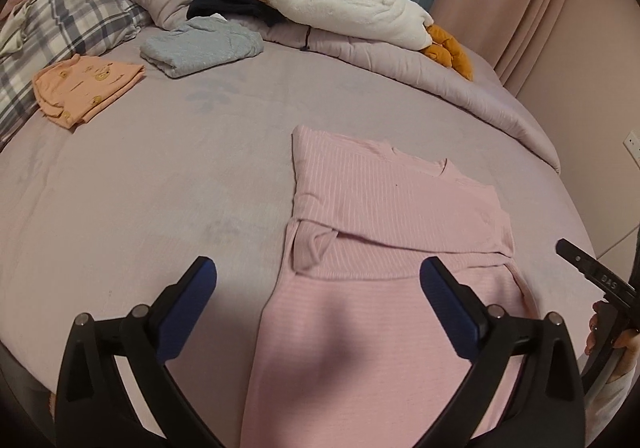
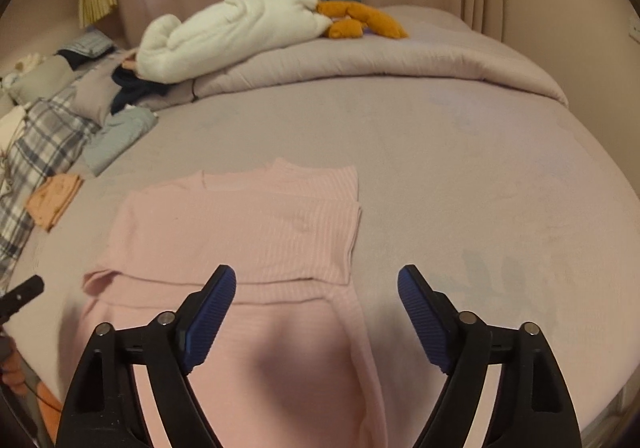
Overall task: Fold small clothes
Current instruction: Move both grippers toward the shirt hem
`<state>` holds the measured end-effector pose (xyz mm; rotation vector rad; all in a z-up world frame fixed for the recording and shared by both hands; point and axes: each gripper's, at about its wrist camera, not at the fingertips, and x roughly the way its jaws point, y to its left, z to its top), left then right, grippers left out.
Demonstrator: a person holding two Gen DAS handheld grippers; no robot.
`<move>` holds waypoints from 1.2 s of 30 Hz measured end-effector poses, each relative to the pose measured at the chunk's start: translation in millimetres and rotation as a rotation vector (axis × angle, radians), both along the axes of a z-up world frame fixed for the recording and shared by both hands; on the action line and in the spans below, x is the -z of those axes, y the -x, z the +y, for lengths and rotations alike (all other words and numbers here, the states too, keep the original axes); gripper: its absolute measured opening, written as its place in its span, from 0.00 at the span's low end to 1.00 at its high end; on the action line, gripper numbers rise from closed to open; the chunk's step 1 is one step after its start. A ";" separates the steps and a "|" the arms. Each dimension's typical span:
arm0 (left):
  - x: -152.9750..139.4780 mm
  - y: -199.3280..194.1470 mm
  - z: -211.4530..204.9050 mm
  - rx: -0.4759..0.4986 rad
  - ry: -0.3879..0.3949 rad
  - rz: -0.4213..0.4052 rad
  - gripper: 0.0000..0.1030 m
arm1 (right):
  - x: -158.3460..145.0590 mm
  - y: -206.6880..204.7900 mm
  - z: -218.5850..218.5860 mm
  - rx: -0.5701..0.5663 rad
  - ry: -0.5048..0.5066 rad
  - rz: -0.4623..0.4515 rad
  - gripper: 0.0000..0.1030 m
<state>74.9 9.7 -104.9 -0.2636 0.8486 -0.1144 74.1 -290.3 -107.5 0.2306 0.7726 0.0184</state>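
Pink garment [image 1: 384, 215]: lying flat on the bed [image 1: 160, 175], partly folded; long axis running near to far, neckline at the far end, top part folded over the near part.
Left hand-held gripper [image 1: 318, 284]: released, jaws wide, nothing between the pads; above the garment's left edge.
Right hand-held gripper [image 2: 316, 288]: released, jaws apart, empty; above the garment's right edge.
Folded clothes: orange piece [image 1: 86, 89] and grey-blue piece [image 1: 200, 45], far left on the bed.

A bed [image 1: 160, 187] is being covered by a lilac sheet; a pink top [image 1: 392, 207], orange garment [image 1: 86, 87], blue garment [image 1: 200, 45] and bunched duvet [image 1: 400, 63] are being borne directly.
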 end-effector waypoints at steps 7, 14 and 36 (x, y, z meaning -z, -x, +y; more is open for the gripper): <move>17.3 16.9 5.2 -0.023 0.023 0.020 0.99 | 5.3 25.2 -0.8 0.065 0.026 -0.029 0.87; 39.9 25.4 6.5 -0.040 0.000 0.059 0.99 | 20.7 47.3 -12.2 0.115 0.027 0.010 0.87; 82.1 25.2 14.4 -0.084 0.080 0.174 0.95 | 67.6 68.3 -8.4 0.083 -0.061 0.132 0.86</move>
